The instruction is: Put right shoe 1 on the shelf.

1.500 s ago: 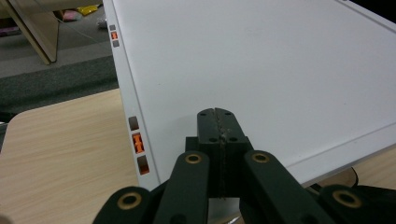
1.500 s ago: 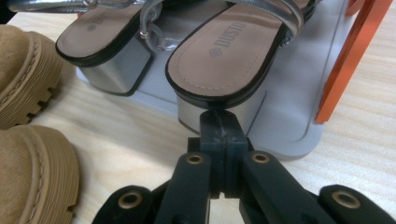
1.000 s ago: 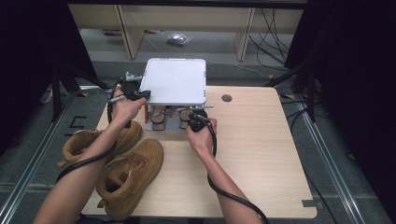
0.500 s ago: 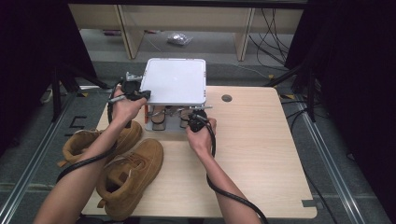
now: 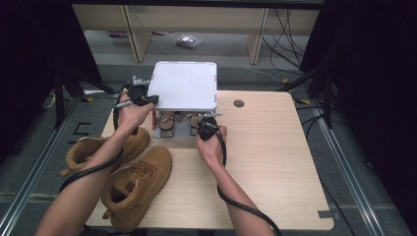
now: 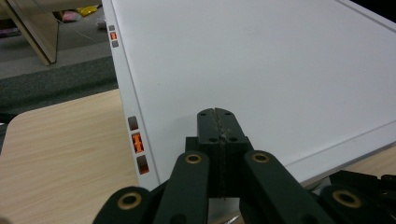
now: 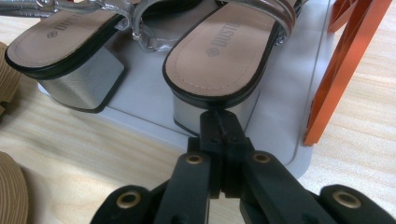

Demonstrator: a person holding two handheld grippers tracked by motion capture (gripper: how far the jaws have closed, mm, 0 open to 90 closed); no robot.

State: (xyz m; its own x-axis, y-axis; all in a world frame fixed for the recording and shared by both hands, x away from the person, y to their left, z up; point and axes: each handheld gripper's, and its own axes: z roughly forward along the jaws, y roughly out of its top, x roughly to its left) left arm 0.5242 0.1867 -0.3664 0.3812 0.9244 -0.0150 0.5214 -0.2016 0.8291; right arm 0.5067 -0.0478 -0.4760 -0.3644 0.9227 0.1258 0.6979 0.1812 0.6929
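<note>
A small rack with a white top shelf (image 5: pixel 186 86) stands at the table's far side. On its grey lower shelf (image 7: pixel 289 116) sit two silver block-heel sandals, one (image 7: pixel 229 44) straight ahead in the right gripper view and the other (image 7: pixel 60 35) to its left. My right gripper (image 7: pixel 218 114) is shut and empty, its tips at the near sandal's silver heel; whether they touch it I cannot tell. My left gripper (image 6: pixel 217 114) is shut and empty, lying over the near left part of the white top shelf (image 6: pixel 261 70). From above, the left gripper (image 5: pixel 152 100) sits at the shelf's left edge and the right gripper (image 5: pixel 205 120) below its front edge.
Two tan boots (image 5: pixel 105 145) (image 5: pixel 140 182) lie at the table's left front. An orange rack leg (image 7: pixel 345 60) rises right of the near sandal. A cable hole (image 5: pixel 239 103) is in the tabletop right of the rack. Bare wooden table (image 5: pixel 275 162) spreads to the right.
</note>
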